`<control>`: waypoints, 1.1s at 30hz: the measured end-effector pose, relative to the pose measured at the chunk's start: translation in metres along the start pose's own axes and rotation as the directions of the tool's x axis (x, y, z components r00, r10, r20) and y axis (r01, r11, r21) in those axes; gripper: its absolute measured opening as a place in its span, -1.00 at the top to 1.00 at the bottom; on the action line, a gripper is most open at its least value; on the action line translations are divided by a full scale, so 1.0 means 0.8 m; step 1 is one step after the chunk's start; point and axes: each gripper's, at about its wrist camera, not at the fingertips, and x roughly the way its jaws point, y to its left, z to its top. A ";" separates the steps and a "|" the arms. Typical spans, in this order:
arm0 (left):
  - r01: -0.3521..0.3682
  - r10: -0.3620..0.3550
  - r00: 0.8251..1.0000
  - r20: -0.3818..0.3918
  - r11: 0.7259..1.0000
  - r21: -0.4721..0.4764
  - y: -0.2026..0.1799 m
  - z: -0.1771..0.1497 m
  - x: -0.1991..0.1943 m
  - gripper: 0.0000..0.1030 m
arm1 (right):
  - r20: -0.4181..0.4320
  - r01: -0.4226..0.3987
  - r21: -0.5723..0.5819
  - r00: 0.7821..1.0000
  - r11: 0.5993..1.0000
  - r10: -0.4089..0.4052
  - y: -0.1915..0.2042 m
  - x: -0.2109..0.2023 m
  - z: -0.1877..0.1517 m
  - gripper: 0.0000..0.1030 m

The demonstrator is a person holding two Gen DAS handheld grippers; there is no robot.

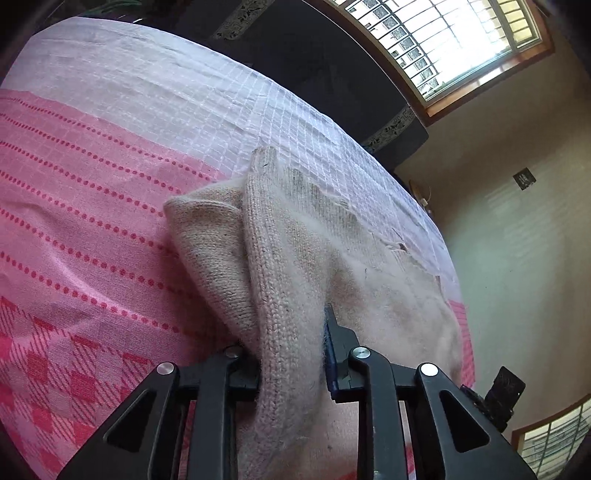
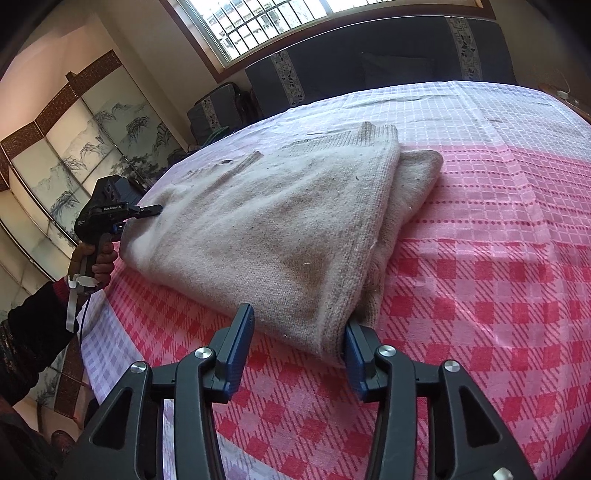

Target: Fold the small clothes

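While my left gripper bites down on the beige knitted sweater, its two fingers are pinching a thick rolled edge of the knit, which bulges up between them and hides the left fingertip completely. From the right wrist view I can see that same gripper at the sweater's far left edge, the person's hand wrapped round its handle. My right gripper sits at the sweater's near corner with fingers spread wide, the right pad touching the folded corner and the left pad standing clear of the knit, nothing pinched. Folded into a rough triangle, the sweater lies on the pink checked bedspread, a lower layer peeking out along its right edge. Beyond the sweater stand a dark headboard and a bright barred window.
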 end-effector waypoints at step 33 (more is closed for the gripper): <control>-0.057 0.064 0.995 0.082 0.994 -0.092 -0.170 -0.010 -0.006 0.69 | 0.093 -0.126 0.140 0.989 0.982 0.114 -0.041 -0.023 -0.001 -0.26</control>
